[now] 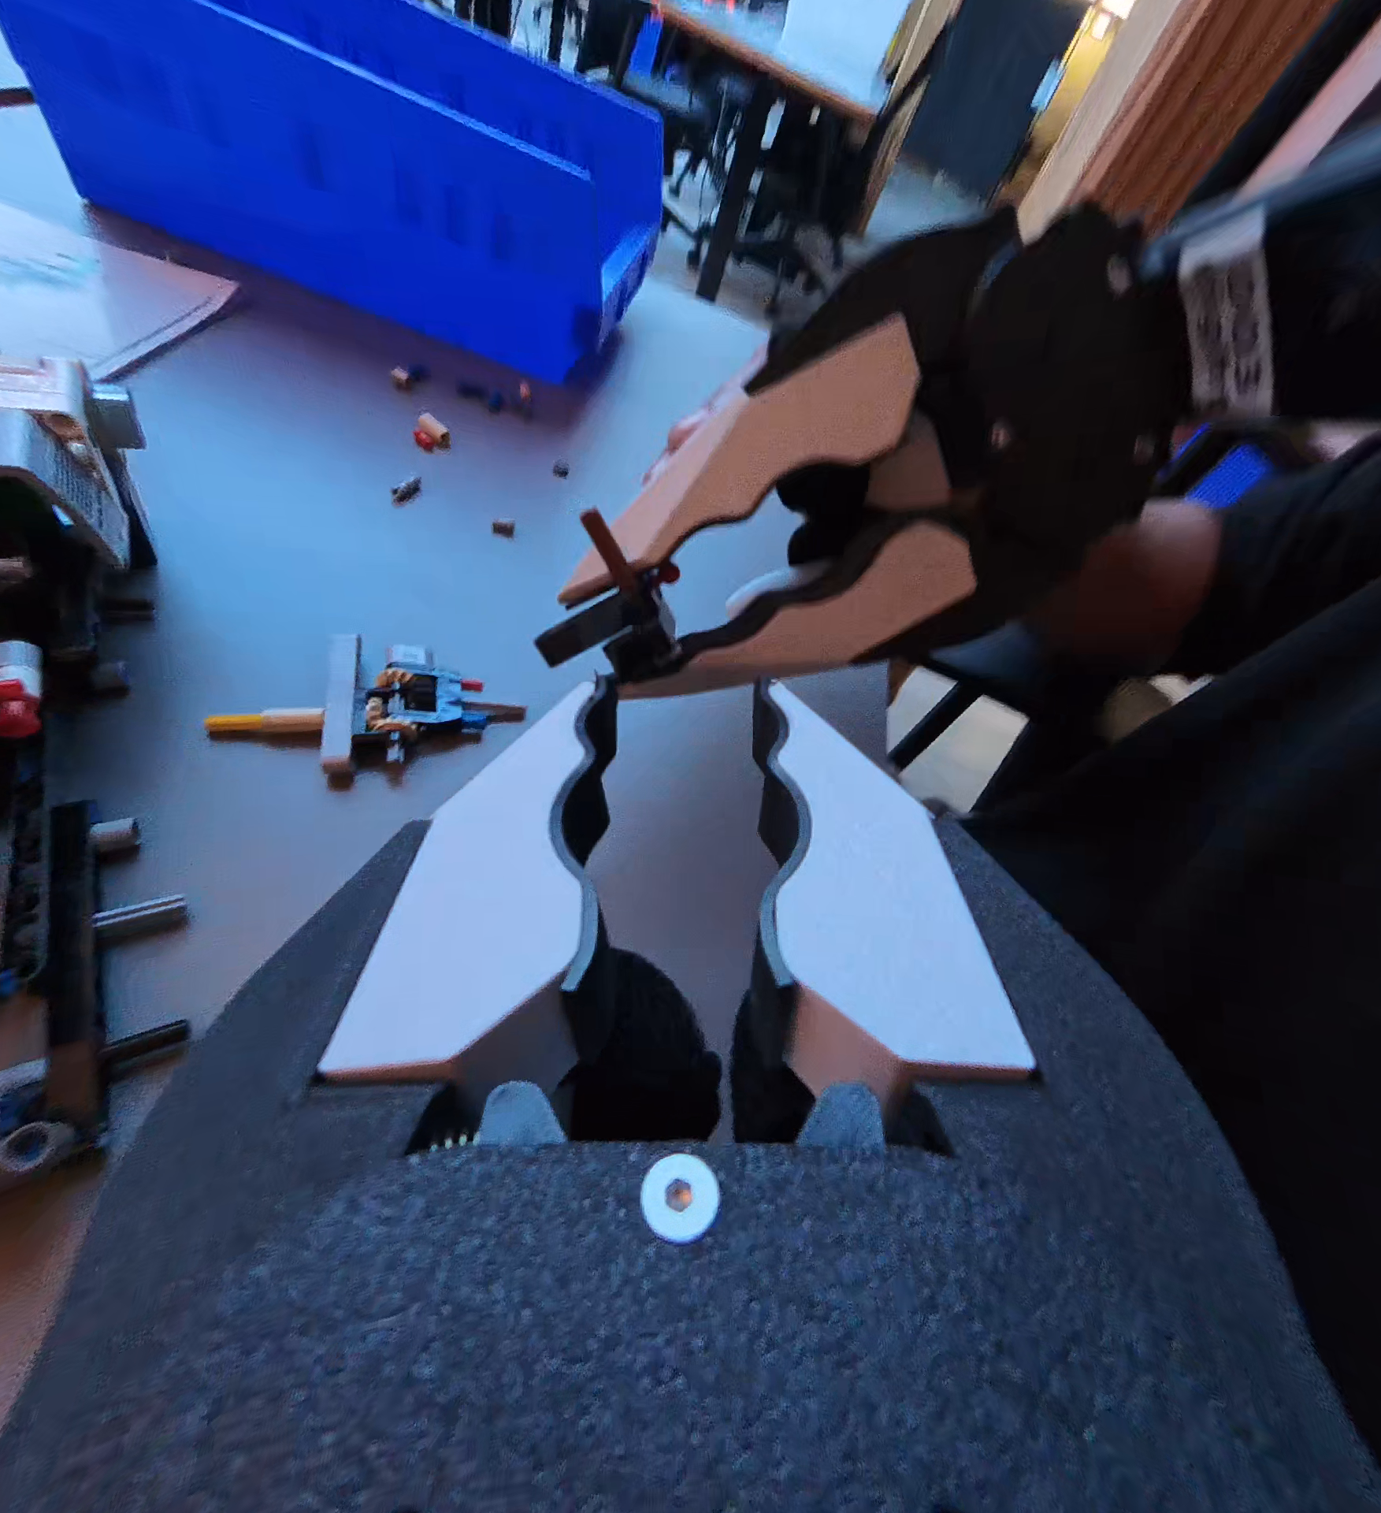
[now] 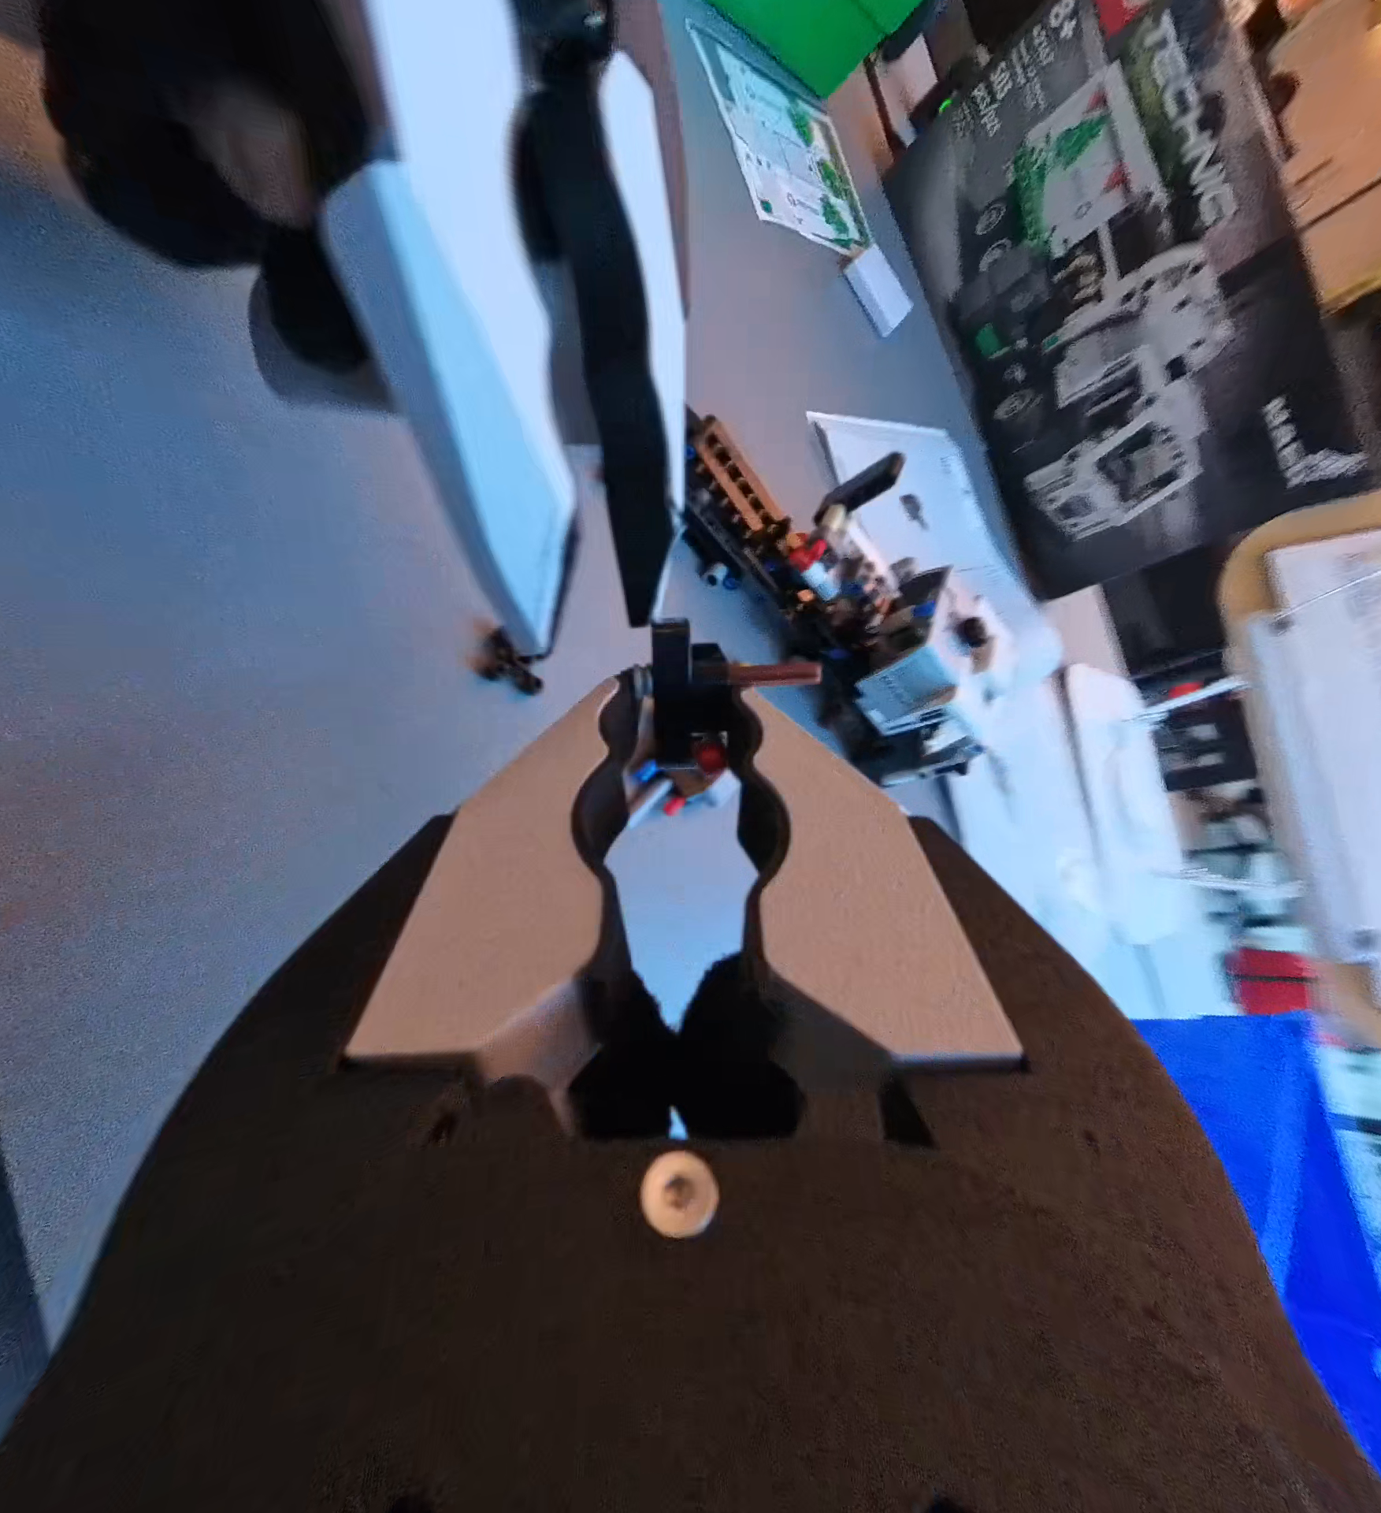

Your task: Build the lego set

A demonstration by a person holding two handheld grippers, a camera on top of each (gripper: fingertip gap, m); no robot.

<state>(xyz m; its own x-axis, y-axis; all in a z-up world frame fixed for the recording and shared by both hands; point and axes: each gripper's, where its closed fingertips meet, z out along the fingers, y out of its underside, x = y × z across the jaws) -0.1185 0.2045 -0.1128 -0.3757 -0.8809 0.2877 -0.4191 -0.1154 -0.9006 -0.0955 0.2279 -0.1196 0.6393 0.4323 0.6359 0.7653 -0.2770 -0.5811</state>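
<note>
- Blue plastic bin (image 1: 359, 164), at the table's far side.
- Green box (image 2: 818, 33), behind a printed sheet.
- Wooden-topped desk (image 1: 769, 57), in the background.

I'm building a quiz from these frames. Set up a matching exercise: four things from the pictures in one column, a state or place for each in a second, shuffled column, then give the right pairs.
Things
1. left gripper
2. right gripper
3. blue bin
4. small lego assembly with a yellow-tipped axle

States or places
A. lying loose on the table
B. open, nothing between the fingers
C. standing at the far end of the table
D. shut on a black lego piece with a brown axle

Pairs: 1-B, 2-D, 3-C, 4-A
</note>
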